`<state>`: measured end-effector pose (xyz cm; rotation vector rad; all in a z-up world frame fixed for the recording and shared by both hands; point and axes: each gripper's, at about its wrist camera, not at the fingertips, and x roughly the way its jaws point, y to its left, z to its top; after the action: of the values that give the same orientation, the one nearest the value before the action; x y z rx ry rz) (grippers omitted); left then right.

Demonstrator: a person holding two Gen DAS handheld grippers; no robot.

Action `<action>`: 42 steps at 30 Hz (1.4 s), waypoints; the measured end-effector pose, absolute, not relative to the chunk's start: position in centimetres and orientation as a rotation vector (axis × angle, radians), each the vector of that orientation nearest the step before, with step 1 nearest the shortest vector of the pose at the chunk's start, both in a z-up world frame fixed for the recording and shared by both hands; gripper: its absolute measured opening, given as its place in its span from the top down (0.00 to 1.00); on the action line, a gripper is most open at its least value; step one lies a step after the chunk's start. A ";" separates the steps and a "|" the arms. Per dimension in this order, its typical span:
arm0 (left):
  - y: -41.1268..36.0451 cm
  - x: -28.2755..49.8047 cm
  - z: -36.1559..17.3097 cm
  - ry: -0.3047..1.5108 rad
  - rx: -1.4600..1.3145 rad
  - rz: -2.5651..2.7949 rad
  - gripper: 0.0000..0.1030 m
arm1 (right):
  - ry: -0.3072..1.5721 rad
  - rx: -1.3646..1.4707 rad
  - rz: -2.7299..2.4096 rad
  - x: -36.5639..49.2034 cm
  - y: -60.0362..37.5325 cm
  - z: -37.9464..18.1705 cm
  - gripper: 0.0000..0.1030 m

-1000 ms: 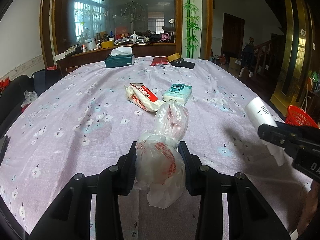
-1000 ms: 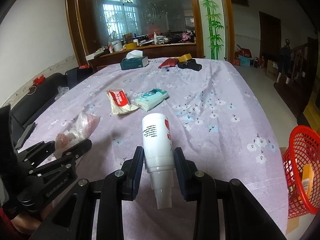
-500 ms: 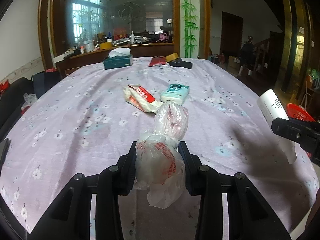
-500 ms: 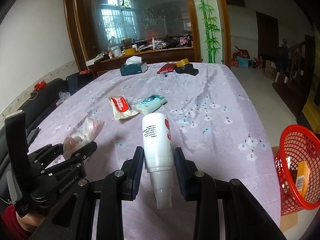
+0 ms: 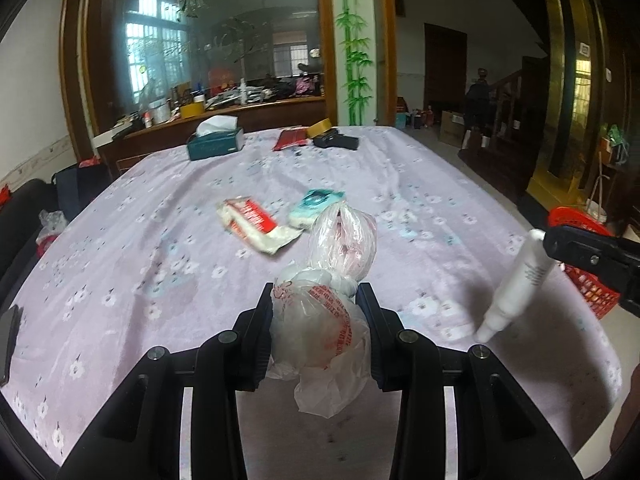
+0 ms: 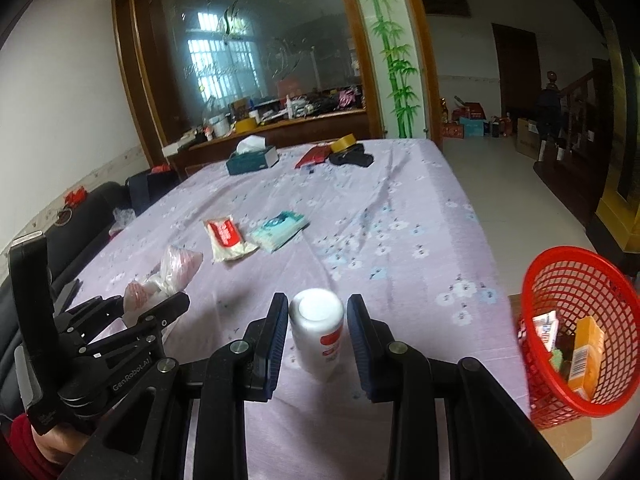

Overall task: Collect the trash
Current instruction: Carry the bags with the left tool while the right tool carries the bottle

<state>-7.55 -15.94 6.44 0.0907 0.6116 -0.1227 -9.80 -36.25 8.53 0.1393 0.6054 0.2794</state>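
In the left wrist view the right gripper (image 5: 556,244) is running off the right edge, and it is covering the top of the white bottle (image 5: 520,280) and most of the red basket (image 5: 576,220), while the red-and-white packet (image 5: 250,222) and the teal pack (image 5: 316,206) are smearing into blur, their print not reading. In the right wrist view the white bottle's nozzle is hiding below its own body, the left gripper (image 6: 154,300) is masking much of the plastic bag (image 6: 180,264), and the labels on the boxes (image 6: 584,352) in the basket are showing too small to read
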 end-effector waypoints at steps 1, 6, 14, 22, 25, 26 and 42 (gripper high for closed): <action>-16.3 -7.5 6.6 0.611 0.091 -0.131 0.64 | 0.602 0.140 0.272 -9.9 -36.6 8.6 0.76; -17.2 -7.3 7.1 0.621 0.070 -0.168 0.64 | 0.620 0.180 0.272 -9.9 -38.2 8.3 0.87; -17.8 -7.1 7.0 0.624 0.085 -0.160 0.64 | 0.673 0.259 0.264 -9.1 -40.2 7.4 0.84; -17.5 -7.2 6.6 0.630 0.079 -0.172 0.64 | 0.846 0.396 0.236 -6.3 -42.1 4.5 0.59; -17.0 -7.1 6.3 0.630 0.073 -0.174 0.64 | 0.896 0.420 0.209 -4.9 -42.1 3.4 0.59; -16.9 -7.1 6.2 0.629 0.072 -0.173 0.64 | 0.902 0.417 0.200 -4.6 -42.1 3.2 0.59; -15.8 -6.3 5.8 0.639 0.044 -0.175 0.64 | 0.927 0.213 0.134 -1.3 -37.7 2.1 0.66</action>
<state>-6.29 -15.82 5.82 0.0442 0.6391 -0.1753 -1.29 -37.74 2.14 0.2129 0.9272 0.1337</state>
